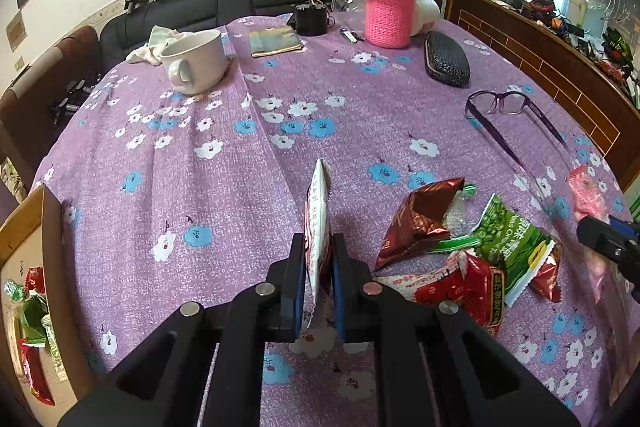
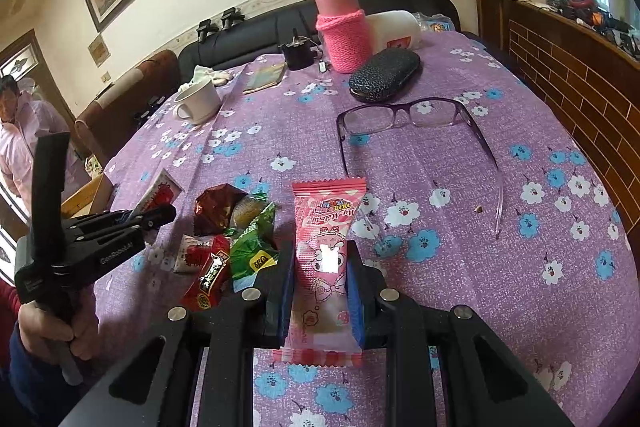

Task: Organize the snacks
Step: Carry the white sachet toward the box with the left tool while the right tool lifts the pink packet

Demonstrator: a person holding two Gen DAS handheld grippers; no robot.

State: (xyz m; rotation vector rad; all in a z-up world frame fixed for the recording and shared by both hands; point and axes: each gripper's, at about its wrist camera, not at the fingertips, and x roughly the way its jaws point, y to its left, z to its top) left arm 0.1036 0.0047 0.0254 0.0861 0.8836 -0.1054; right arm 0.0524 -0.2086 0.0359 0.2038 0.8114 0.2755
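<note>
My left gripper [image 1: 319, 242] is shut on a white-and-red snack packet [image 1: 318, 211], held edge-on above the purple cloth. To its right lies a pile of snacks: a brown foil packet [image 1: 420, 219], a green pea packet [image 1: 514, 239] and a red packet [image 1: 476, 291]. My right gripper [image 2: 320, 249] is shut on a pink candy packet [image 2: 326, 223], which stands upright between the pads. In the right wrist view the left gripper [image 2: 166, 213] holds its packet [image 2: 160, 191] just left of the pile [image 2: 240, 239]. The right gripper [image 1: 600, 237] shows at the left view's right edge.
A cardboard box [image 1: 52, 227] with several snacks in it sits off the table's left edge. Purple glasses [image 2: 404, 115], a dark glasses case [image 2: 384, 75], a pink knit-sleeved bottle [image 2: 344, 27] and a white mug [image 2: 198, 101] stand farther back. A person in pink [image 2: 24, 143] stands at far left.
</note>
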